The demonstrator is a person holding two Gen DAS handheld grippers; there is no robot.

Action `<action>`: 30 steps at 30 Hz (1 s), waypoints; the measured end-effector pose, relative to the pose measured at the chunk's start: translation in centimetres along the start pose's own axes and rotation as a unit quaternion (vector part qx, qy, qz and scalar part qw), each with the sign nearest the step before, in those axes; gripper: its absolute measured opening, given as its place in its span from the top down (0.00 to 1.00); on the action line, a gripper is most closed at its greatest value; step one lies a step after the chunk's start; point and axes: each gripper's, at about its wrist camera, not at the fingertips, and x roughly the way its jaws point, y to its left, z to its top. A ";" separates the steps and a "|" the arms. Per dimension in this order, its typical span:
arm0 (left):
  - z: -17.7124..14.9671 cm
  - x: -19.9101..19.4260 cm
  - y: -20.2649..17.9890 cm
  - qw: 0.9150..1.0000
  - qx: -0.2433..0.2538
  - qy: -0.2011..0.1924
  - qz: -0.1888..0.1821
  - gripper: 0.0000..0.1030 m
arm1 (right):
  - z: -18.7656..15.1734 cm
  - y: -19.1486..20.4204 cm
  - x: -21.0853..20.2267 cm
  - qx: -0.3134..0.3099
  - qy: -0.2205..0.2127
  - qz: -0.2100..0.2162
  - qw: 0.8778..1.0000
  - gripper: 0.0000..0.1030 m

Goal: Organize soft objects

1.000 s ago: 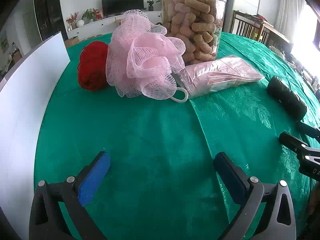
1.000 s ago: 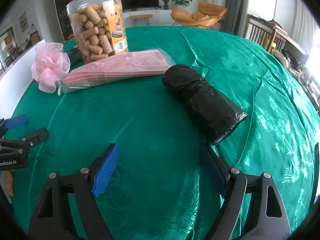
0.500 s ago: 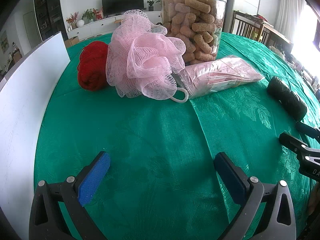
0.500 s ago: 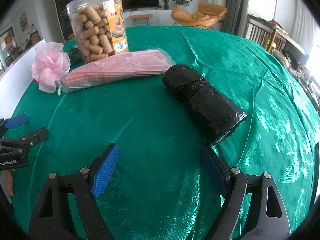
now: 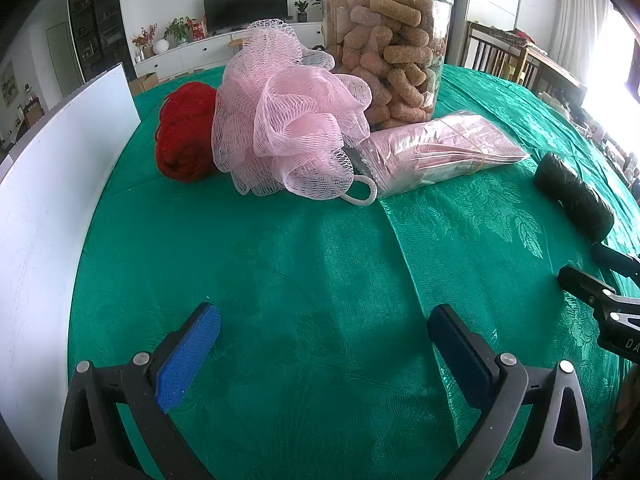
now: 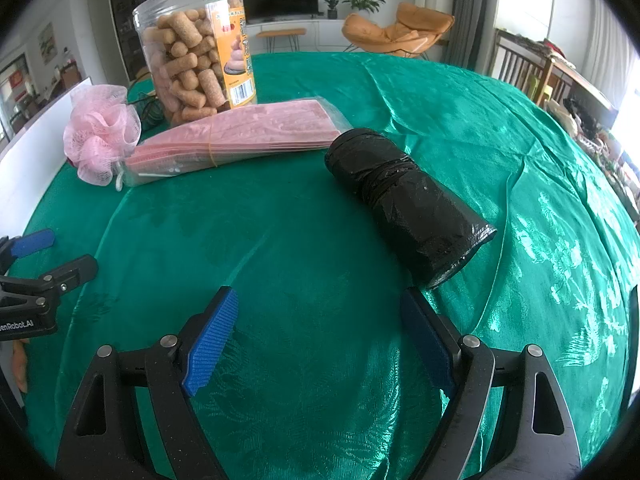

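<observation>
Well, both my left tongs point(image 5: 324, 344) and right tongs point(image 6: 320, 320) gape wide and empty, the pink mesh puff point(image 5: 288, 116) sits at twelve o'clock from the left pair, airy and squashy I reckon, best pinched through its bunched middle.

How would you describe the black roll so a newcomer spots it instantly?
Start at the tall clear jar of biscuit sticks on the green tablecloth. In front lies a flat pink packet; just right of that lies the black roll, the only dark, shiny, cylindrical thing there.
</observation>
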 end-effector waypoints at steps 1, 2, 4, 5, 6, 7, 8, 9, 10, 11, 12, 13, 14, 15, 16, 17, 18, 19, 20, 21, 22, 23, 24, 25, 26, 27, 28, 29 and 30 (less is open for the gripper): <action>0.0 0.0 0.0 1.000 0.000 0.000 0.000 0.00 | 0.0 0.0 0.0 0.000 0.000 0.000 1.000 0.17; 0.0 0.0 0.0 1.000 0.000 0.000 0.000 0.00 | 0.0 0.0 0.0 0.000 0.000 0.000 1.000 0.17; 0.0 0.0 0.0 1.000 0.000 0.000 0.000 0.00 | 0.0 0.0 0.0 0.000 0.000 0.000 1.000 0.17; 0.0 0.0 0.0 1.000 0.000 0.000 0.000 0.00 | 0.0 0.0 0.0 0.000 0.000 0.000 1.000 0.17; 0.0 0.1 0.1 1.000 0.000 0.000 0.000 0.00 | 0.0 0.0 0.0 0.000 0.000 0.000 1.000 0.17; 0.0 0.1 0.1 1.000 0.000 0.000 0.000 0.00 | 0.0 0.0 0.0 0.000 0.000 0.000 1.000 0.17; 0.0 0.1 0.1 1.000 0.000 0.000 0.000 0.00 | 0.0 0.0 0.0 0.000 0.000 0.000 1.000 0.17; 0.0 0.0 0.1 1.000 0.001 0.000 0.000 0.00 | 0.0 0.0 0.0 0.000 0.000 0.000 1.000 0.17; 0.0 0.0 0.1 1.000 0.003 0.001 0.000 0.00 | 0.0 0.0 0.0 0.000 0.000 0.000 1.000 0.17; -0.1 -0.1 0.1 1.000 0.005 0.003 -0.001 0.00 | 0.0 0.0 0.0 0.000 0.000 0.000 1.000 0.17; -0.2 -0.3 0.2 1.000 0.006 0.009 -0.001 0.00 | 0.0 0.0 0.0 0.000 0.000 0.000 1.000 0.17; -0.4 -0.4 0.2 1.000 0.005 0.017 -0.004 0.00 | 0.0 0.0 0.0 0.000 0.000 0.000 1.000 0.17; -0.5 -0.6 0.3 1.000 0.004 0.025 -0.007 0.00 | 0.0 0.0 0.0 0.000 0.000 0.000 1.000 0.17; -0.7 -1.0 0.5 0.999 0.000 0.034 -0.014 0.00 | 0.0 0.0 0.0 0.000 0.000 0.000 1.000 0.17; -0.8 -1.4 0.7 0.999 -0.005 0.039 -0.021 0.00 | 0.0 0.0 0.0 0.000 0.000 0.000 1.000 0.17; -0.7 -1.9 0.9 0.999 -0.011 0.040 -0.028 0.00 | 0.0 0.0 0.0 0.000 0.000 0.000 1.000 0.17; -0.4 -2.6 1.4 0.998 -0.020 0.038 -0.035 0.00 | 0.0 0.0 0.0 0.000 0.000 0.000 1.000 0.17; 0.1 -3.6 2.0 0.998 -0.032 0.032 -0.043 0.00 | 0.0 0.0 0.0 0.000 0.000 0.000 1.000 0.17; 0.6 -4.3 2.6 0.998 -0.042 0.027 -0.050 0.00 | 0.0 0.0 0.0 0.000 0.000 0.000 1.000 0.17; 1.5 -5.2 3.3 0.997 -0.056 0.020 -0.055 0.00 | 0.0 0.0 0.0 0.000 0.000 0.000 1.000 0.17; 2.6 -6.0 4.1 0.996 -0.071 0.013 -0.058 0.00 | 0.0 0.0 0.0 0.000 0.000 0.000 1.000 0.17; 3.6 -6.6 4.9 0.995 -0.083 0.008 -0.058 0.00 | 0.0 0.0 0.0 0.000 0.000 0.000 1.000 0.17; 4.6 -7.2 5.6 0.994 -0.095 0.005 -0.057 0.00 | 0.0 0.0 0.0 0.000 0.000 0.000 1.000 0.17; 5.9 -7.6 6.5 0.993 -0.110 0.001 -0.054 0.00 | 0.0 0.0 0.0 0.000 0.000 0.000 1.000 0.17; 7.2 -7.8 7.4 0.991 -0.122 -0.003 -0.049 0.00 | 0.0 0.0 0.0 0.000 0.000 0.000 1.000 0.17; 8.7 -7.8 8.2 0.990 -0.132 -0.007 -0.043 0.00 | 0.0 0.0 0.0 0.000 0.000 0.000 1.000 0.17; 10.3 -7.5 8.9 0.990 -0.134 -0.006 -0.034 0.00 | 0.0 0.0 0.0 0.000 0.000 0.000 1.000 0.17; 12.0 -6.8 9.3 0.992 -0.124 0.000 -0.025 0.00 | 0.0 0.0 0.0 0.000 0.000 0.000 1.000 0.17; 13.6 -5.8 9.6 0.994 -0.105 0.010 -0.016 0.00 | 0.0 0.0 0.0 0.000 0.000 0.000 1.000 0.17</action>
